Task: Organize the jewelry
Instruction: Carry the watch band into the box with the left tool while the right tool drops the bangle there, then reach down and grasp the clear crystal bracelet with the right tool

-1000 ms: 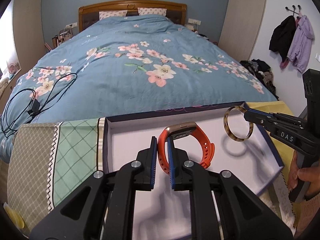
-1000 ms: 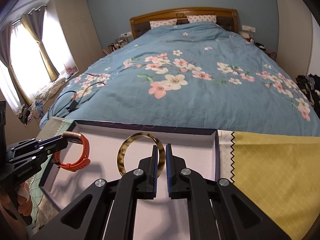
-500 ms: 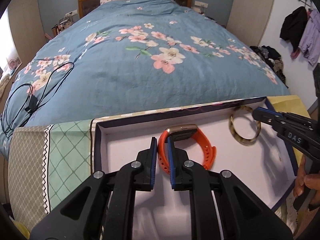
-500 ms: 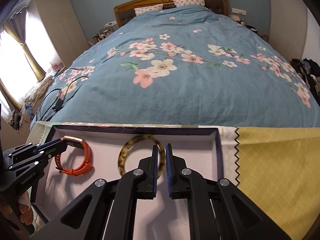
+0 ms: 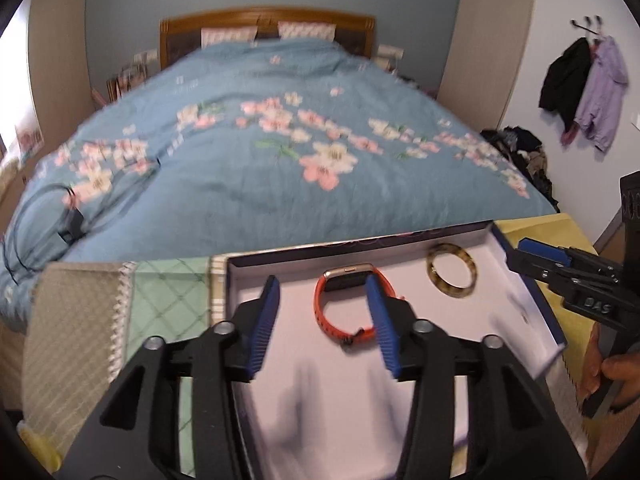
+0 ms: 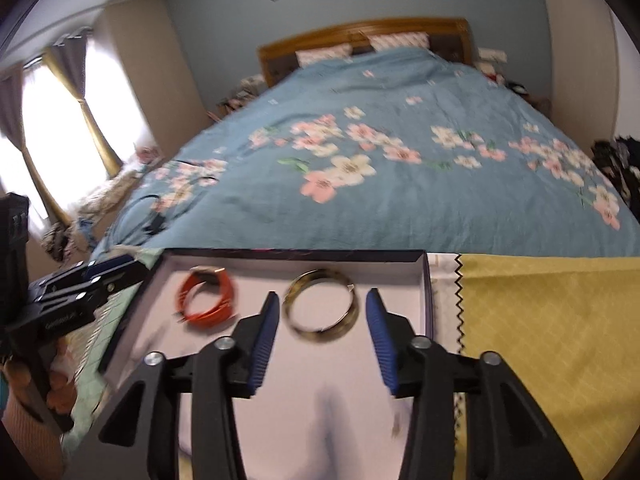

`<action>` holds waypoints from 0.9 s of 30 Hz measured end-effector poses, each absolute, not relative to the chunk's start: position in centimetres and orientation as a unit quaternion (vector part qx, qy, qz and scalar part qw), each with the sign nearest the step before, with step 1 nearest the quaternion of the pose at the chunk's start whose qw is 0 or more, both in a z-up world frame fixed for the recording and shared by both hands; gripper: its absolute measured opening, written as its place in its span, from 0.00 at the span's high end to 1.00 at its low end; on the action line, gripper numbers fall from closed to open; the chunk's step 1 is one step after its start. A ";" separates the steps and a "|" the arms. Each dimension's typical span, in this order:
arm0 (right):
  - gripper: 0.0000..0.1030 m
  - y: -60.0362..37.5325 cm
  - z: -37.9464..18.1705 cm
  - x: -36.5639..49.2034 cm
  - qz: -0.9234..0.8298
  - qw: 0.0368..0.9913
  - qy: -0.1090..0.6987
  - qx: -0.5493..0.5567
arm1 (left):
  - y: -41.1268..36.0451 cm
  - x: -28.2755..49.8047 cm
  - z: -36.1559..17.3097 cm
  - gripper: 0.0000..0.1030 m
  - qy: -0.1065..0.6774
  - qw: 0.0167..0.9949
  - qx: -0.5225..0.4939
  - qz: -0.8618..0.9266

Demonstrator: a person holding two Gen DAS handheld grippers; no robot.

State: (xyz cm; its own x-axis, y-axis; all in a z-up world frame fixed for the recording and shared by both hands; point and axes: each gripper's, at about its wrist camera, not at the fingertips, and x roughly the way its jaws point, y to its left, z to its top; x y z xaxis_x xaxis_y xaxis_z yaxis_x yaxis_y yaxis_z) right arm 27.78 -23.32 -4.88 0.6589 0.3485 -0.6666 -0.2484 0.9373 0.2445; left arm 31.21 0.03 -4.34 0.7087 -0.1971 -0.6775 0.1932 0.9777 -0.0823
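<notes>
An orange watch band [image 5: 347,304] lies on the white floor of a dark-rimmed box [image 5: 360,242], just beyond my open left gripper [image 5: 323,286]. A tortoiseshell bangle [image 5: 452,276] lies to its right in the same box. In the right wrist view the bangle [image 6: 319,306] lies between and just beyond the tips of my open right gripper [image 6: 322,300], and the orange band [image 6: 206,298] lies to its left. Both grippers hold nothing. The right gripper shows at the left view's right edge [image 5: 560,270], the left gripper at the right view's left edge [image 6: 100,274].
The box [image 6: 427,288] sits at the foot of a bed with a blue floral cover [image 5: 280,152]. A yellow cloth [image 6: 552,328] lies right of it, a green checked cloth [image 5: 164,296] left. A black cable [image 5: 64,216] lies on the bed.
Both grippers have opened and let go: the orange band and the bangle now lie loose in the box. Both grippers have pulled back a little.
</notes>
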 end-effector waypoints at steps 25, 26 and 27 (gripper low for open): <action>0.59 -19.6 -8.3 10.1 0.277 0.875 0.384 -0.098 | 2.6 10.2 -5.5 0.42 0.318 0.933 0.021 -0.164; 0.59 -19.3 -8.4 9.9 0.280 0.874 0.384 -0.101 | 2.4 9.4 -5.8 0.42 0.320 0.931 0.026 -0.171; 0.59 -19.1 -8.5 9.9 0.281 0.872 0.386 -0.104 | 2.3 9.4 -5.9 0.42 0.322 0.930 0.031 -0.176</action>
State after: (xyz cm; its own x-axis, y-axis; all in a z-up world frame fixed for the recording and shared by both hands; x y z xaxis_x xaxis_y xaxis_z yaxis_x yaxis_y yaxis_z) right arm 9.93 -19.08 -8.53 0.5441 0.4105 -0.7317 -0.5713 0.8200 0.0351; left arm 9.37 2.27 -5.90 0.7307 -0.3072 -0.6096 0.3465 0.9363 -0.0565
